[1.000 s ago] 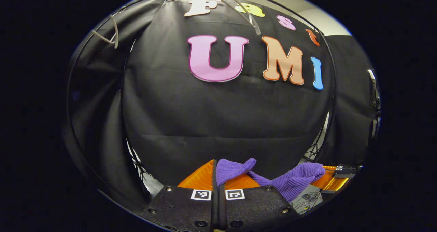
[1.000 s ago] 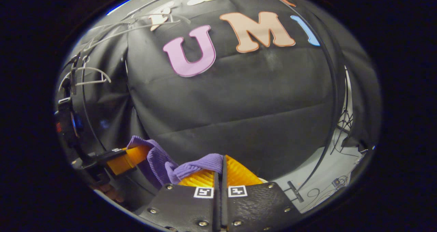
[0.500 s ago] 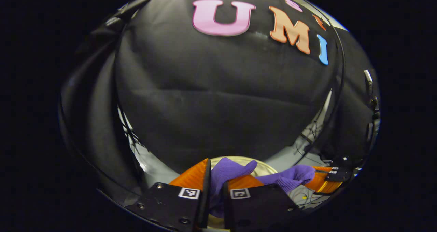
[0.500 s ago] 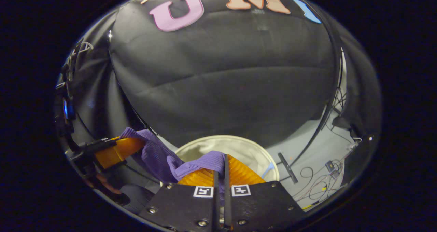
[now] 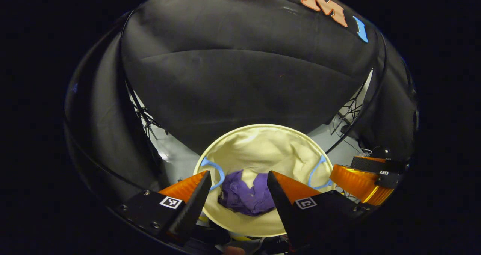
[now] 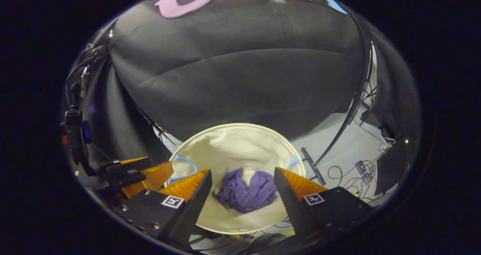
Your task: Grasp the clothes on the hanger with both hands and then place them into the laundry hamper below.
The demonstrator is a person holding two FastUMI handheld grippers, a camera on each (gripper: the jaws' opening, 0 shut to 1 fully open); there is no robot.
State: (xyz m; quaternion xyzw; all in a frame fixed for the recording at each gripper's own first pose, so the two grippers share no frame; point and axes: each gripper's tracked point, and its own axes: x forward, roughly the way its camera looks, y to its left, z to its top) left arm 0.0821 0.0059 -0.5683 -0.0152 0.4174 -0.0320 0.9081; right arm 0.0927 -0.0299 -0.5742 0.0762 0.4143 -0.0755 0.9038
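Black cloth backdrop up top; low centre, the crumpled purple knit garment (image 5: pixel 246 195) now lies inside the round cream fabric hamper (image 5: pixel 263 150), dropped by left gripper (image 5: pixel 237 178) and right gripper (image 6: pixel 242 175), both spread wide.

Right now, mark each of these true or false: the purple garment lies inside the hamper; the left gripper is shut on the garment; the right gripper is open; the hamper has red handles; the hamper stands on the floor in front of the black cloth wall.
1. The purple garment lies inside the hamper. True.
2. The left gripper is shut on the garment. False: its fingers stand wide apart above the hamper, and the garment lies crumpled at the bottom.
3. The right gripper is open. True.
4. The hamper has red handles. False: its handles are light blue.
5. The hamper stands on the floor in front of the black cloth wall. True.
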